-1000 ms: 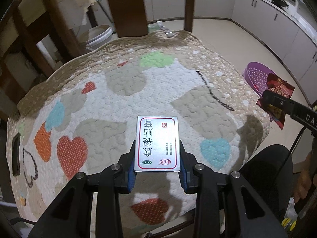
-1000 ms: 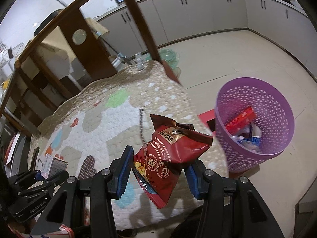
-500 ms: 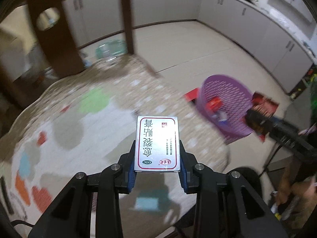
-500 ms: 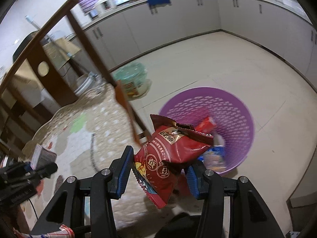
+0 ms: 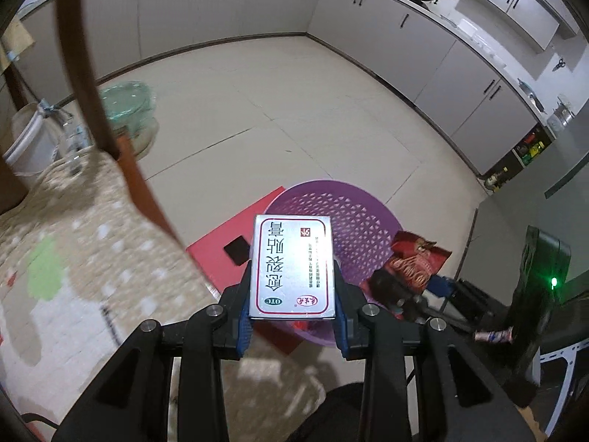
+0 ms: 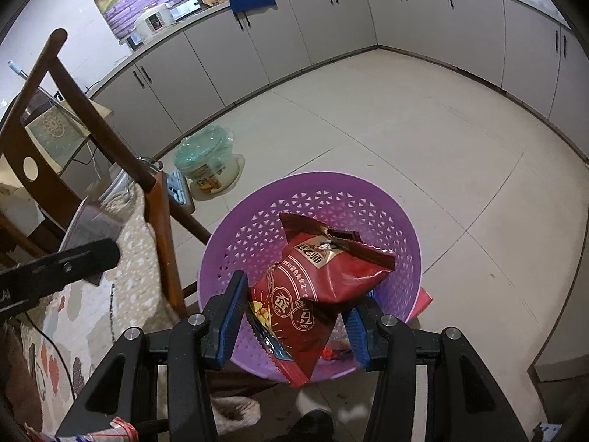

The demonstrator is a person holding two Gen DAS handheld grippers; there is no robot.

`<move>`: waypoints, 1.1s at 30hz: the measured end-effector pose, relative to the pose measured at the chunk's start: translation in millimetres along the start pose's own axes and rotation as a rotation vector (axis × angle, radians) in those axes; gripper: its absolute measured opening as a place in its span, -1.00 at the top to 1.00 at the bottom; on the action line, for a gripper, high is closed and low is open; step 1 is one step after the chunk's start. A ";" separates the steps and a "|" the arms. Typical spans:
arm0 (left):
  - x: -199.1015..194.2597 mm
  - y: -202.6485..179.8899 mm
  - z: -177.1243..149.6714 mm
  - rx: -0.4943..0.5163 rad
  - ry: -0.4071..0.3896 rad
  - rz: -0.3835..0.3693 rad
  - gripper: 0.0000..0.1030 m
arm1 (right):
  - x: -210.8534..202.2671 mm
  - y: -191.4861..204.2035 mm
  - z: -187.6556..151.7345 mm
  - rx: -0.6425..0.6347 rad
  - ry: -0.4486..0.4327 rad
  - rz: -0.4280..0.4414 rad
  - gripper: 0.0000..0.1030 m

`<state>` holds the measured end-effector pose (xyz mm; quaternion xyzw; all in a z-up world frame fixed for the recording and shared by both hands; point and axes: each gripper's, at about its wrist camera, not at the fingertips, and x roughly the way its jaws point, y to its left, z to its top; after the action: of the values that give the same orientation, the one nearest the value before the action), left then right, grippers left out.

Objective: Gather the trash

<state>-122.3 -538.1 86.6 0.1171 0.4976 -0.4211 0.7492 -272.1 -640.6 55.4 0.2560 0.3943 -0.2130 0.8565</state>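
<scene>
right gripper (image 6: 294, 316) clamped on red bag (image 6: 316, 287), directly over purple bin (image 6: 257, 217); left gripper (image 5: 292, 305) clamped on silver box (image 5: 292, 269), near bin's edge. best released only once centred above the opening.

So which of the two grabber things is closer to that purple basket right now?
Right. The right gripper holds the red snack bag directly over the purple basket. The left gripper, clamping the silver box, sits back near the basket's edge beside the quilted table.
</scene>
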 end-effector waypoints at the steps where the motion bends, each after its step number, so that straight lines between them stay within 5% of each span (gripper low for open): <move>1: 4.7 -3.1 3.8 0.004 0.000 -0.004 0.35 | 2.0 -1.0 1.3 -0.002 0.000 0.000 -0.04; 3: 9.8 -7.3 8.6 0.009 -0.005 -0.003 0.28 | 7.3 -2.5 4.4 -0.008 0.001 -0.002 -0.05; 7: 12.6 -9.8 10.7 0.013 -0.030 -0.008 -0.26 | 12.4 -7.8 6.7 0.001 -0.002 0.002 -0.08; 15: 2.7 -1.9 2.6 -0.010 -0.034 -0.006 -0.27 | 6.9 -18.5 5.9 0.037 -0.022 0.002 -0.24; 33: -87.9 33.7 -83.4 0.004 -0.156 0.277 -0.48 | -40.6 17.3 -25.2 0.032 -0.055 -0.008 -0.31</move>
<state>-164.3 -422.5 112.9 0.1531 0.4163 -0.3227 0.8361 -300.9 -605.3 77.9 0.2623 0.3679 -0.2298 0.8620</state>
